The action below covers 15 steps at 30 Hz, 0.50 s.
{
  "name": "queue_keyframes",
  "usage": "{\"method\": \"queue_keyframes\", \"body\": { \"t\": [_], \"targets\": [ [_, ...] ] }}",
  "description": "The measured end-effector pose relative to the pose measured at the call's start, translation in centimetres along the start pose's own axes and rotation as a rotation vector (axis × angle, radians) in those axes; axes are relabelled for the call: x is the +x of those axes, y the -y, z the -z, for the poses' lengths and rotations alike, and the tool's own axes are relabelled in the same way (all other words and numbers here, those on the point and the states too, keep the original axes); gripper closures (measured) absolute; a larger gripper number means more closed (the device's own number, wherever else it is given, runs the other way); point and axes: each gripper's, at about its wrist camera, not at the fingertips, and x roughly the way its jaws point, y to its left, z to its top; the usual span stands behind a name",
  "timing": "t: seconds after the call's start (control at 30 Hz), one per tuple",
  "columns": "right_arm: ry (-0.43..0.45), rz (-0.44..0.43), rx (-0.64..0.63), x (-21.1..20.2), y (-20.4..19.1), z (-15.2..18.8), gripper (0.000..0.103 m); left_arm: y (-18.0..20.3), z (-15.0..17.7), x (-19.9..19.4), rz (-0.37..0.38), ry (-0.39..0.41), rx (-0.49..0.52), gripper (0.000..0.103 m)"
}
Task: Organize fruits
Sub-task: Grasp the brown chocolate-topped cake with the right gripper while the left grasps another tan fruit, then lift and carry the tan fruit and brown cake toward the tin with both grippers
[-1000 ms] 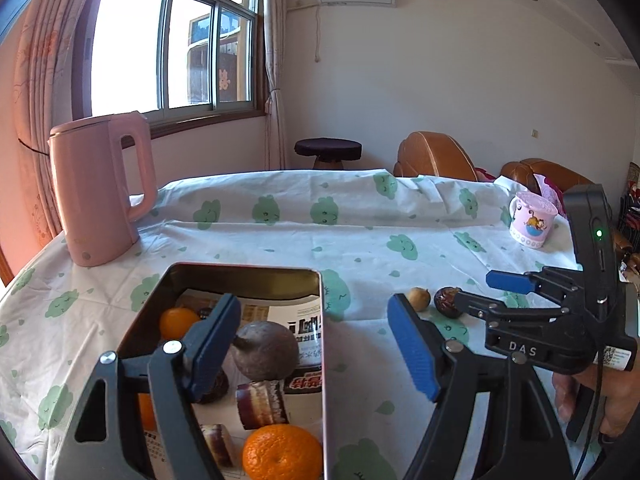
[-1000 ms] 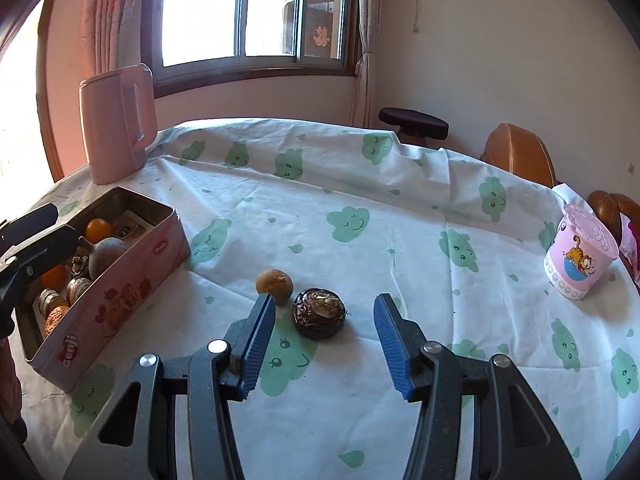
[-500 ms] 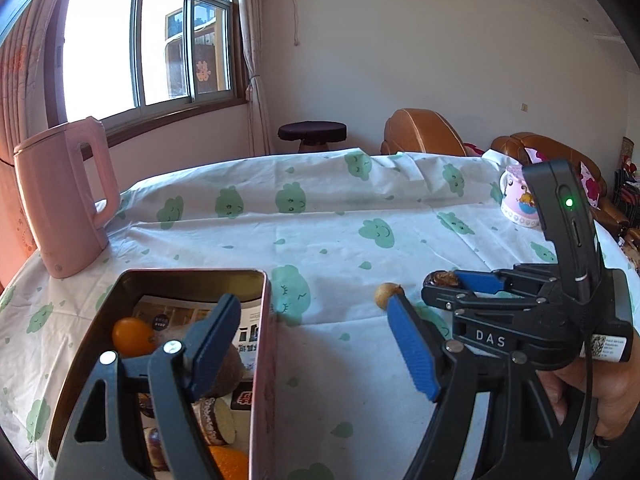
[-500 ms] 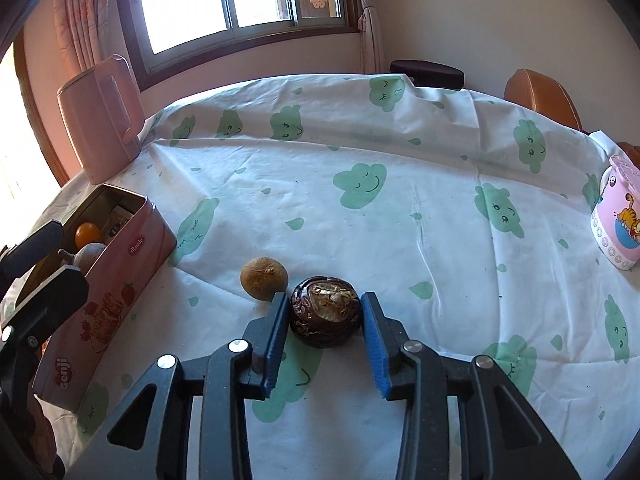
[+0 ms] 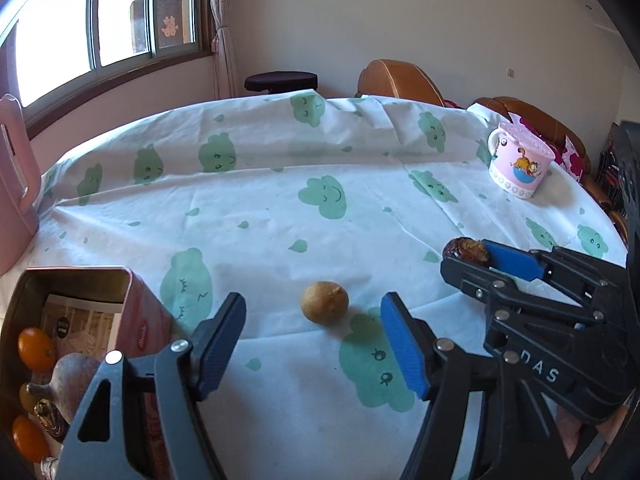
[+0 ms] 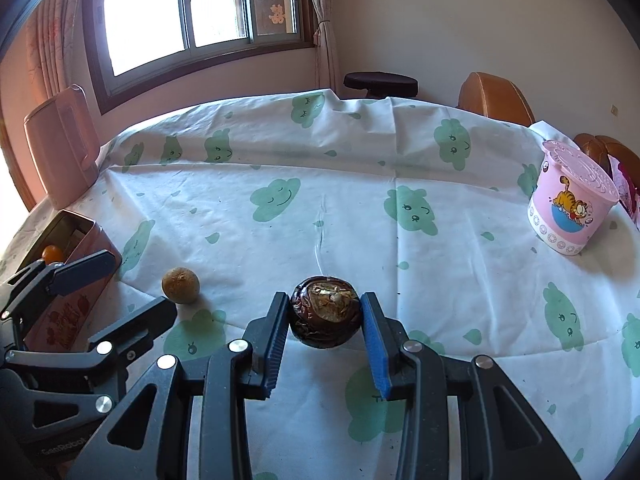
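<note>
The dark wrinkled fruit (image 6: 325, 312) is clamped between the jaws of the right gripper (image 6: 325, 326), low over the cloth-covered surface (image 6: 360, 208); whether it is lifted clear cannot be told. The left gripper (image 5: 310, 344) is held with its jaws wide apart, the small brown fruit (image 5: 324, 302) lying on the surface just ahead of the gap. The pink tin (image 5: 136, 320), already holding oranges (image 5: 35, 350) and other fruit, stands at the left. A slip is judged possible, since the round fruit is gripped only at its sides. The small fruit could be nudged and rolled away if the left jaws are closed off-centre. A collision between the two grippers is also a risk, as they are held near each other.
</note>
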Motion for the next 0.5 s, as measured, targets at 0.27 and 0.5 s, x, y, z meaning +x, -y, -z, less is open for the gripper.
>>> {"method": "queue_keyframes", "body": {
  "t": [0.27, 0.5],
  "targets": [
    [0.004, -0.011, 0.021, 0.0, 0.3, 0.0, 0.064, 0.0, -0.7, 2.6, 0.029, -0.092, -0.014, 0.060],
    [0.024, -0.014, 0.005, -0.4, 0.1, 0.1, 0.064, 0.0, -0.6, 2.0, 0.062, -0.064, -0.012, 0.074]
  ]
}}
